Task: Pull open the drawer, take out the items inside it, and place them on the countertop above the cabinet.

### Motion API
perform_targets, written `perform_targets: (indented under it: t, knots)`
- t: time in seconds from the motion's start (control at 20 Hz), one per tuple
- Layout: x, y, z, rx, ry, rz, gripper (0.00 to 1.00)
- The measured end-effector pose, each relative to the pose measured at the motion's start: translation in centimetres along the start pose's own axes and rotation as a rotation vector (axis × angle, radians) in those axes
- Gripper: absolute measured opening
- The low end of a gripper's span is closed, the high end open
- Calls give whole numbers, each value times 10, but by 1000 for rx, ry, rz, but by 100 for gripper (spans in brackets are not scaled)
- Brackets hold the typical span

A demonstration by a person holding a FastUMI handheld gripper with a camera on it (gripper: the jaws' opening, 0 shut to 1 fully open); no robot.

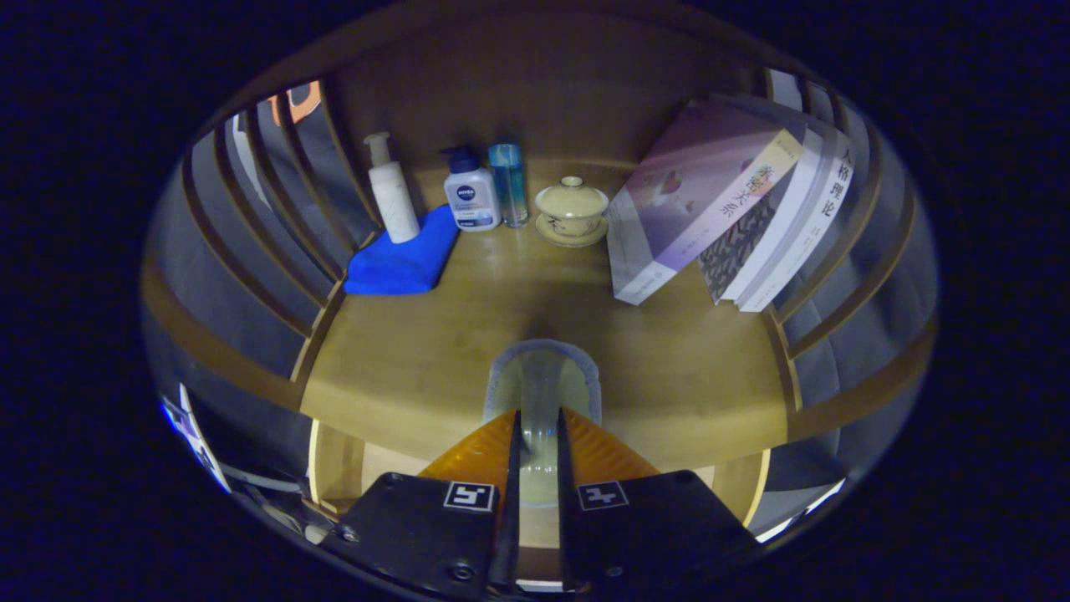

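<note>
Between my fingers (535,456) I hold a clear glass (542,393), pressed from both sides, above the table (418,368). Next I must lower it and release.

My front book (702,196) reads 亲密关系 on its spine, and the rightmost book (823,201) reads 人格理论. The pump bottle (472,199) carries a brand label. My claw (537,422), pinching a clear glass (541,380), bears 2 square markers (468,496).

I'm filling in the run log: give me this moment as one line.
gripper: shut on clear tube | tube above countertop | beyond: blue cloth, bottles, lidded cup, books | step: placing
</note>
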State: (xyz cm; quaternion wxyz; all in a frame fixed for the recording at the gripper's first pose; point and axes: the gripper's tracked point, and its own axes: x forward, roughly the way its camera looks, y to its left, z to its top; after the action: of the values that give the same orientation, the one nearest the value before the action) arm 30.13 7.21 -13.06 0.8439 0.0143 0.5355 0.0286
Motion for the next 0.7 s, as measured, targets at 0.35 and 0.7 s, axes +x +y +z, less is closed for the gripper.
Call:
perform_targets:
  t: [0.35,0.7]
  knots:
    - [26,-5,4,56,30,14,23]
    - [31,-4,4,79,22,24,25]
